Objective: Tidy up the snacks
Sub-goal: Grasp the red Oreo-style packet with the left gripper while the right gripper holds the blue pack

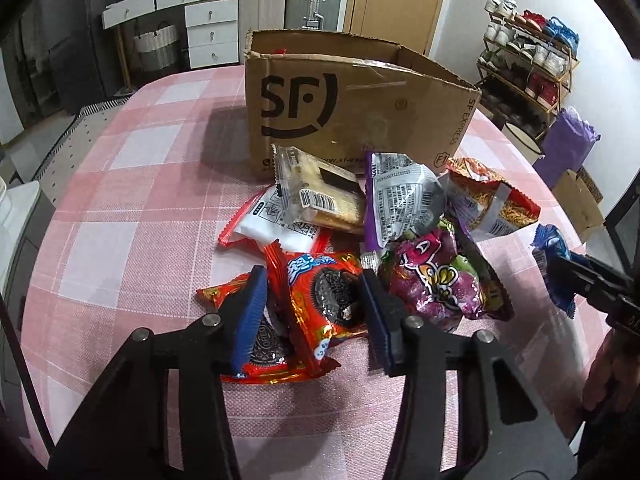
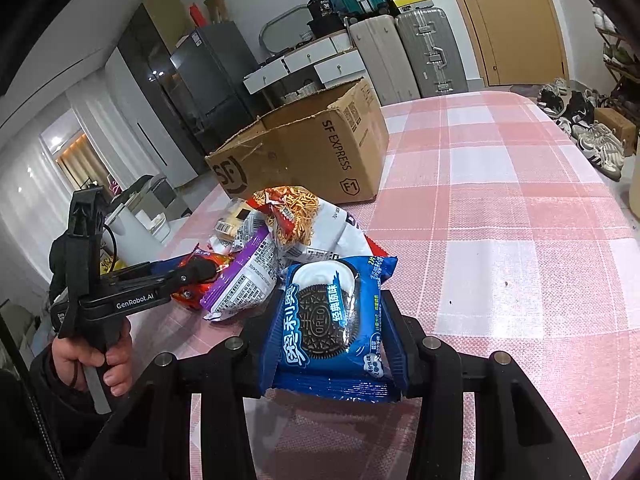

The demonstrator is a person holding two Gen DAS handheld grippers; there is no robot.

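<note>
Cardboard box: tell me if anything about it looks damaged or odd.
The cardboard box has its top flaps gone, leaving a ragged, torn rim, with clear tape peeling along the front edge. It stands upright behind the snack pile; nothing is spilled.

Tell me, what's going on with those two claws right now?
Right gripper shut on blue cookie pack. Left gripper open around red cookie pack. Box behind the pile, nothing blocking.

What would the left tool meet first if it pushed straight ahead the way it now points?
Probably the red Oreo packet lying between the open fingers of the left tool; beyond it sits the rest of the snack pile, though depth is uncertain.
</note>
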